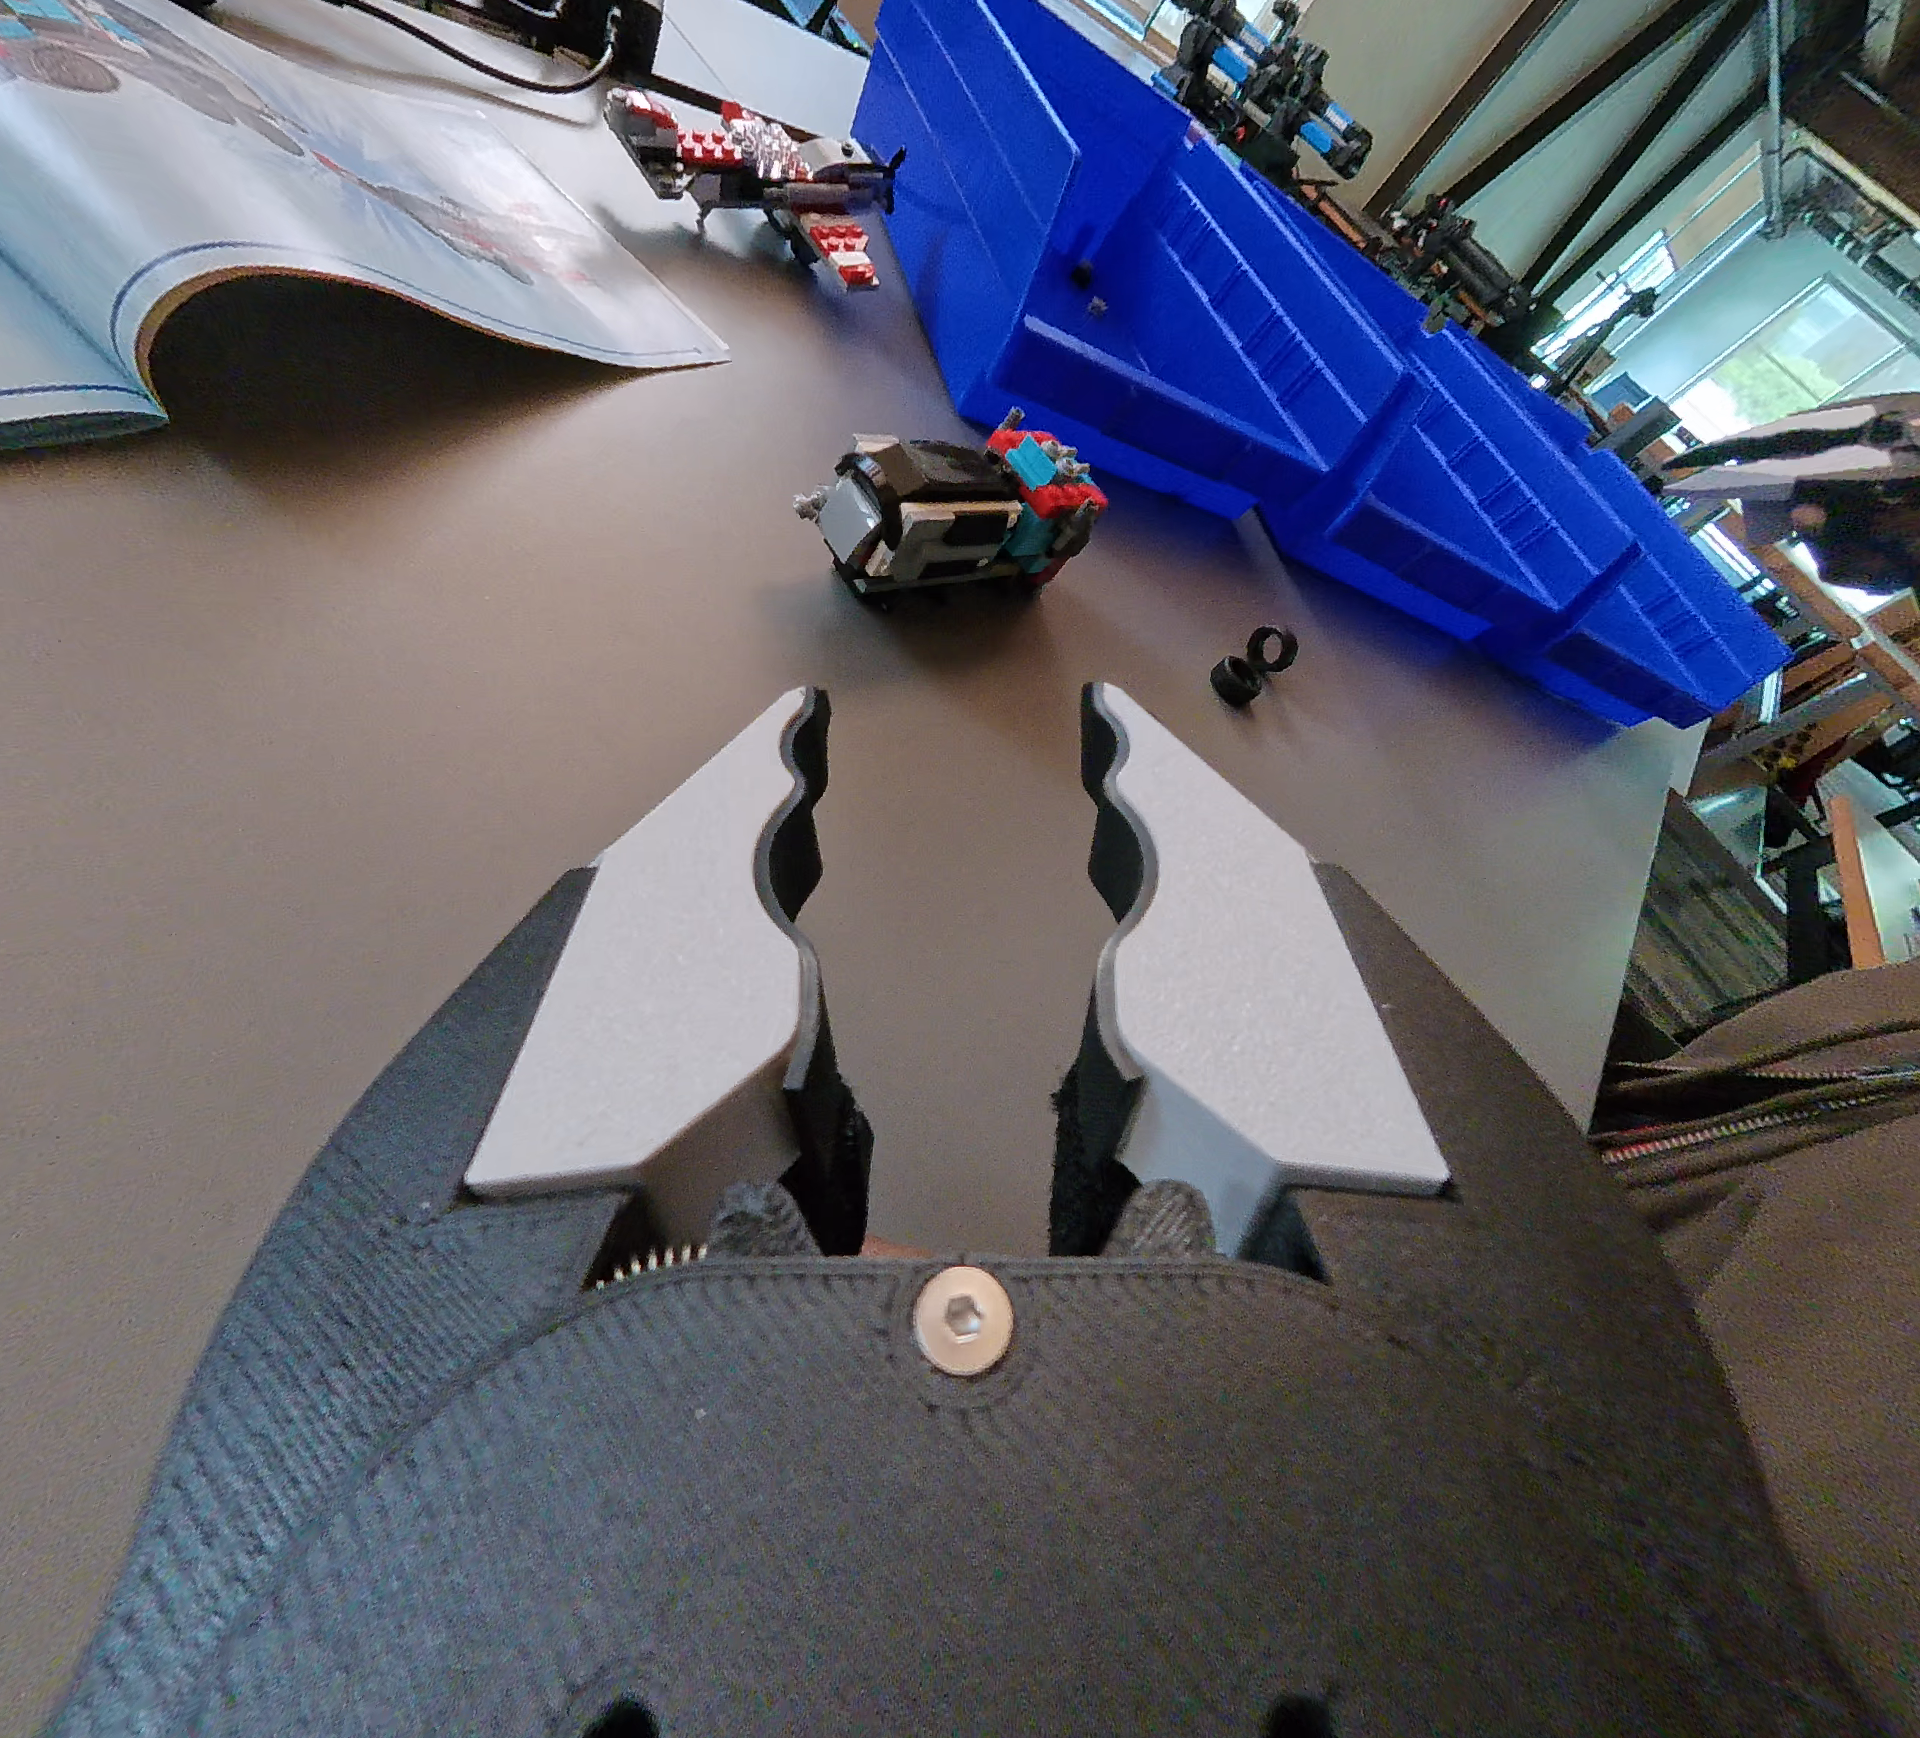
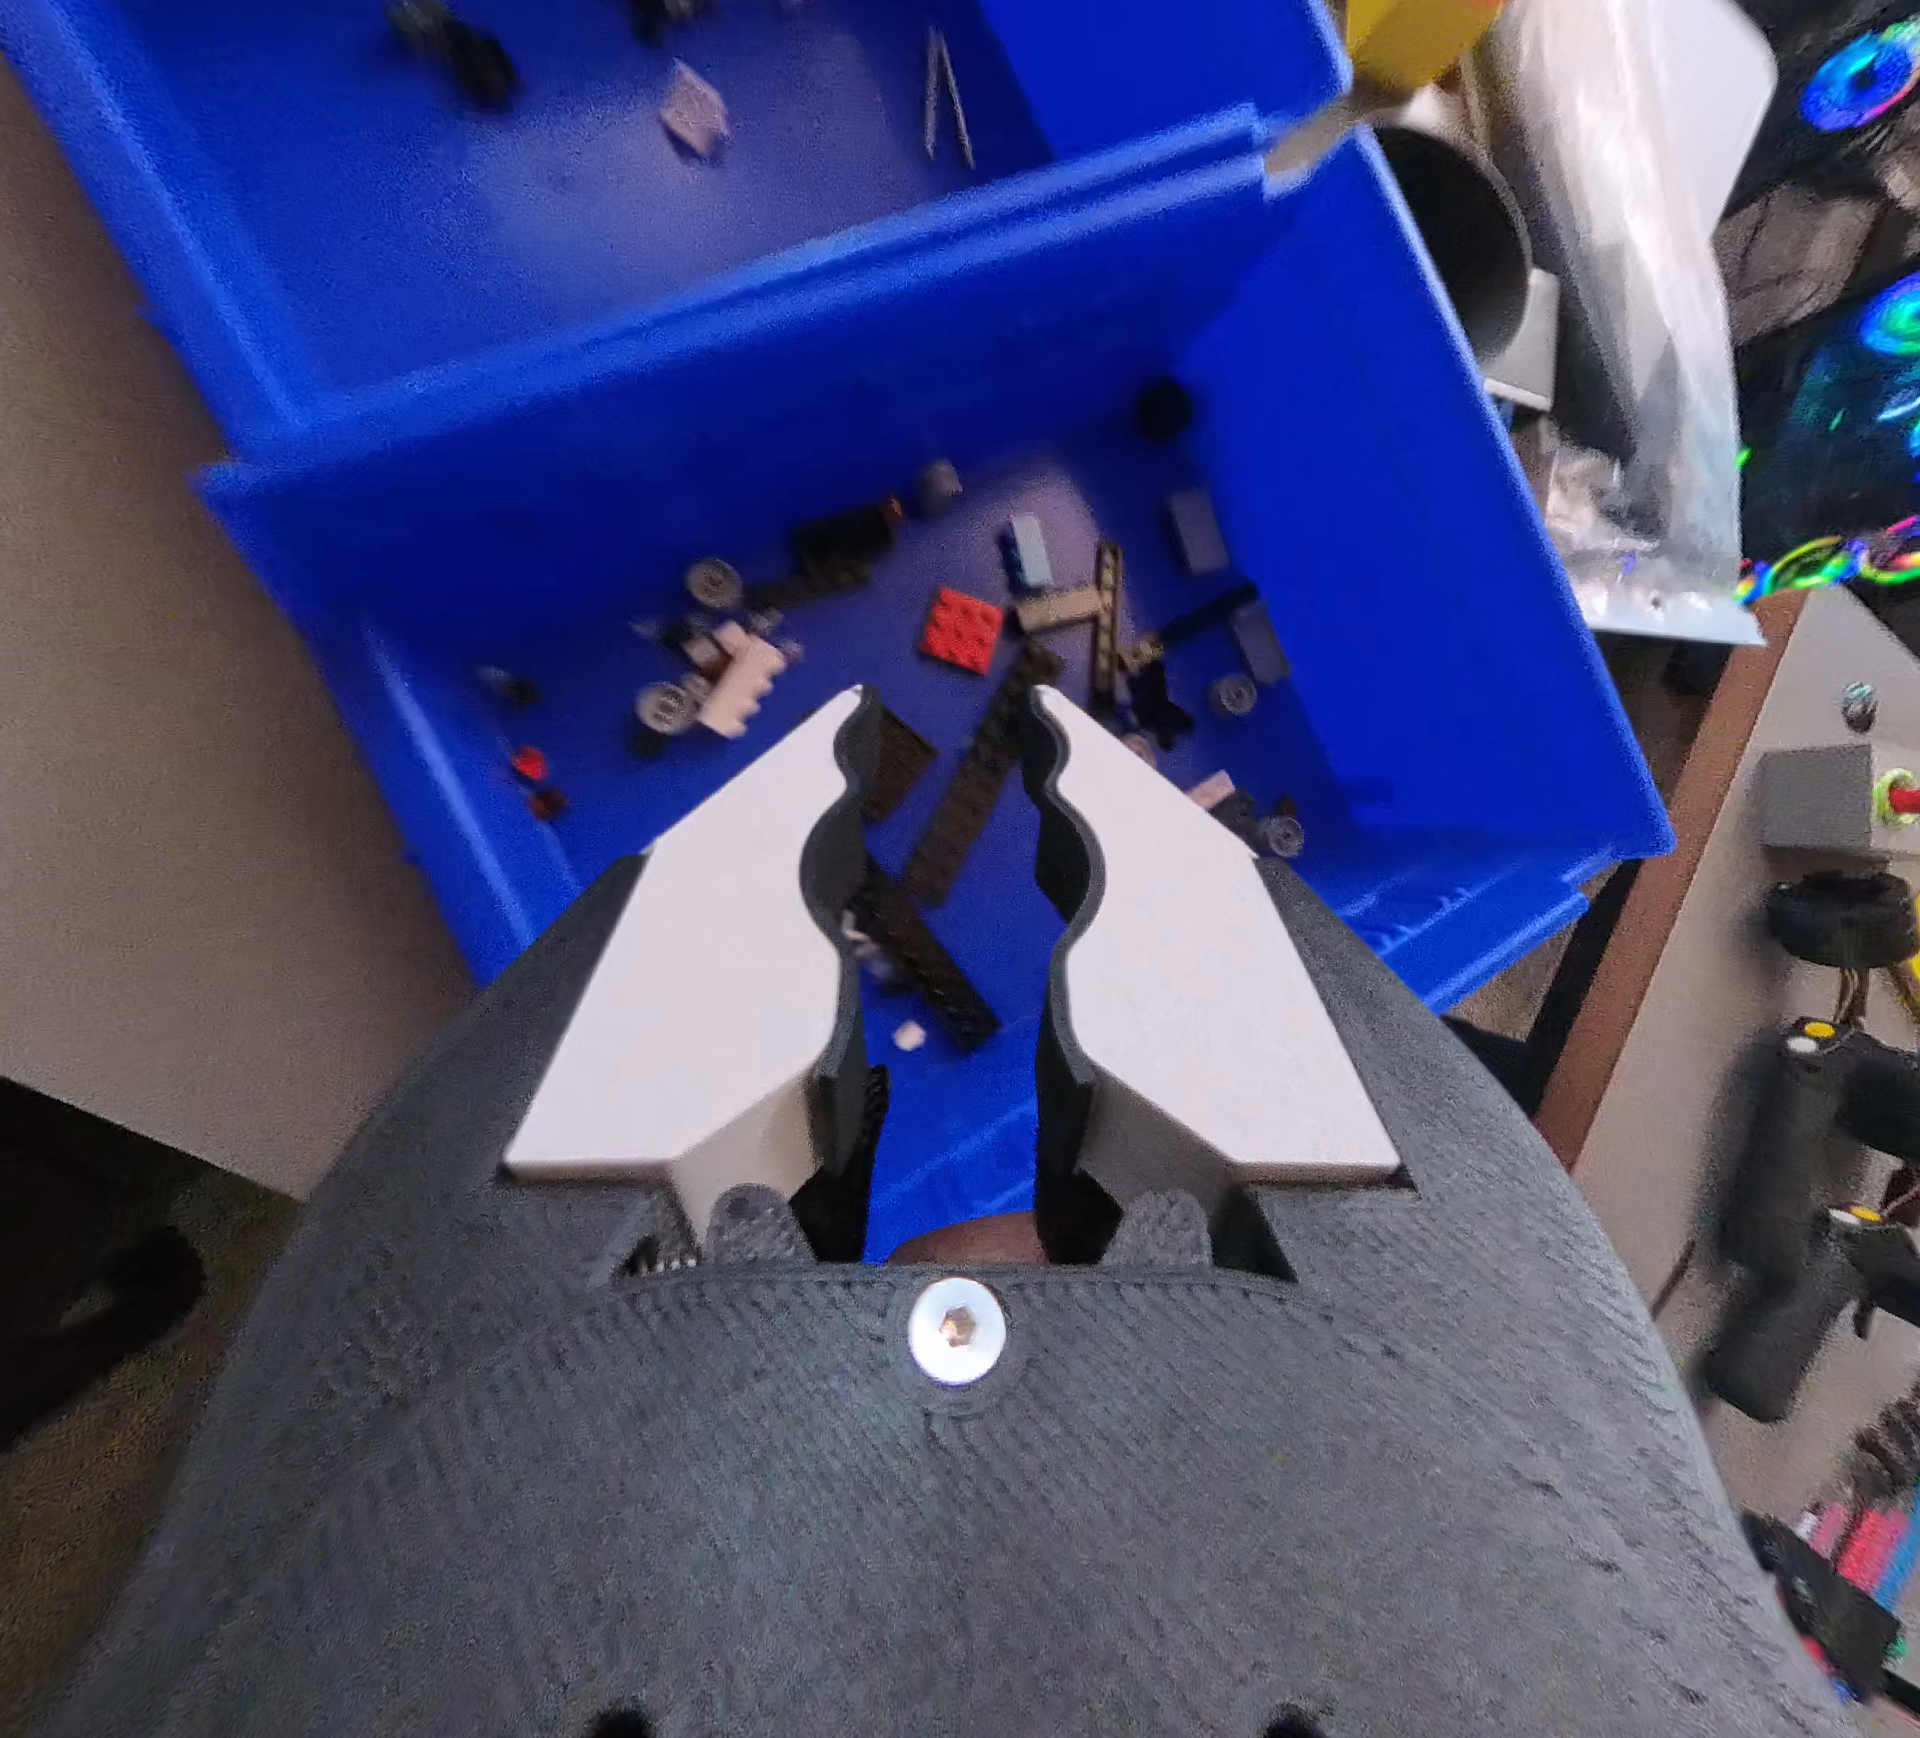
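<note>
The left gripper [image 1: 954, 701], jaws spread wide with nothing between them, is hovering over a matte table [image 1: 416, 753]; a blocky brick model [image 1: 951, 509] is lying at 12 o'clock. The right gripper [image 2: 948, 701], part open and gripping nothing, is hanging above a glossy blue bin [image 2: 1403, 545] of loose bricks, where a long black studded plate [image 2: 971, 789] is running from 1 to 7 o'clock.

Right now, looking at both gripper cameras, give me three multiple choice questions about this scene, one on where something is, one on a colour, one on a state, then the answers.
1. Where do the two small black tyres lie?
A. on the bare tabletop near the blue bins
B. inside a bin
C. on the open booklet

2. What colour is the square studded plate in the near bin?
A. yellow
B. red
C. green

3. How does the left gripper stand?
A. shut on a tyre
B. shut on the brick model
C. open, with nothing between its fingers

Answers: 1 A, they sit on the table in front of the bins. 2 B, it shows bright red against the blue floor. 3 C, only tabletop shows between the fingers.
</note>
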The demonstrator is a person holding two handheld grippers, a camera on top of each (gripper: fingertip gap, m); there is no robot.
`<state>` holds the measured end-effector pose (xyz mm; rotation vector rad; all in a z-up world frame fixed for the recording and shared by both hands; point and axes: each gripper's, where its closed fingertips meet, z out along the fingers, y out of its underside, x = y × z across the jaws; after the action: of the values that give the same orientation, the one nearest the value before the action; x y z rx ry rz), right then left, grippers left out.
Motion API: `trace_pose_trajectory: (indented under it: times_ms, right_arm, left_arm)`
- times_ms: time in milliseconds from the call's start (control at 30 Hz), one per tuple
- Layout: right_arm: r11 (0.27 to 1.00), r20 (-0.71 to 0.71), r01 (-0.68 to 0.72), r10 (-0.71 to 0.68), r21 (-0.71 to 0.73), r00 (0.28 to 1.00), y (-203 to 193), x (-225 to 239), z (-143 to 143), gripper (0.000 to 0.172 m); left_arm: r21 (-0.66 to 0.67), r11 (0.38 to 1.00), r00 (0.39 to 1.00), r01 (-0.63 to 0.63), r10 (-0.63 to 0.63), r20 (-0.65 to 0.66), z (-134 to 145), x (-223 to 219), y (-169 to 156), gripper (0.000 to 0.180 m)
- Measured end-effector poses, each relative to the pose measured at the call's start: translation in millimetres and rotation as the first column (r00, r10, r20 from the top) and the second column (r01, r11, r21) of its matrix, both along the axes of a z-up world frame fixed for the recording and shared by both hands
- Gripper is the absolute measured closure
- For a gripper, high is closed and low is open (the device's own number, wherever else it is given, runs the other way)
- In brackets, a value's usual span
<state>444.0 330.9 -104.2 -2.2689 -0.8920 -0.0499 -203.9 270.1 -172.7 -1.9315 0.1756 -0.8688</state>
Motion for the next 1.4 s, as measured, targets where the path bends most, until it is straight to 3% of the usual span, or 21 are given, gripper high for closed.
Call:
trace_pose_trajectory:
  times_ms: [300,533,667,800,900,967,1067,1200,1300,1400]
  right_arm:
    - [0.919,0.249,-0.112,0.217,-0.378,0.944,37,37,-93,0.146]
    - [0.903,0.327,-0.086,0.240,-0.421,0.914,47,42,-112,0.166]
    - [0.940,0.270,-0.101,0.195,-0.326,0.943,50,34,-83,0.166]
    - [0.963,0.059,-0.235,0.244,-0.132,0.968,32,-21,-9,0.167]
    - [0.902,-0.108,-0.431,0.430,0.013,0.896,-9,-106,46,0.167]
    - [0.836,-0.189,-0.546,0.546,0.055,0.816,-42,-169,56,0.167]
    - [0.767,-0.239,-0.641,0.628,0.030,0.741,-74,-251,24,0.167]
    - [0.699,-0.273,-0.708,0.666,-0.098,0.695,-93,-335,-61,0.167]
    - [0.679,-0.237,-0.712,0.672,-0.179,0.701,-91,-366,-109,0.167]
    - [0.677,-0.188,-0.709,0.684,-0.198,0.705,-84,-375,-125,0.163]
  left_arm:
    - [-0.012,0.999,0.998,-0.033,0.032,-0.046,-5,-1,3,0.131]
    - [-0.021,0.999,0.998,-0.039,0.038,-0.049,-6,-1,3,0.131]
    - [-0.020,0.999,0.999,-0.027,0.026,-0.032,-5,0,2,0.131]
    - [-0.005,1.000,1.000,-0.022,0.022,-0.019,-2,0,0,0.131]
    - [-0.014,1.000,1.000,-0.009,0.008,-0.019,-3,1,0,0.131]
    - [-0.017,1.000,1.000,0.001,-0.002,-0.026,-4,3,0,0.131]
    - [-0.005,1.000,1.000,-0.001,0.001,-0.023,-3,2,-1,0.131]
    - [0.019,1.000,1.000,-0.013,0.013,-0.008,2,0,-2,0.131]
    - [0.032,0.999,1.000,-0.021,0.021,-0.005,4,-1,-2,0.131]
    - [0.040,0.999,1.000,-0.019,0.019,0.007,6,-2,-5,0.131]
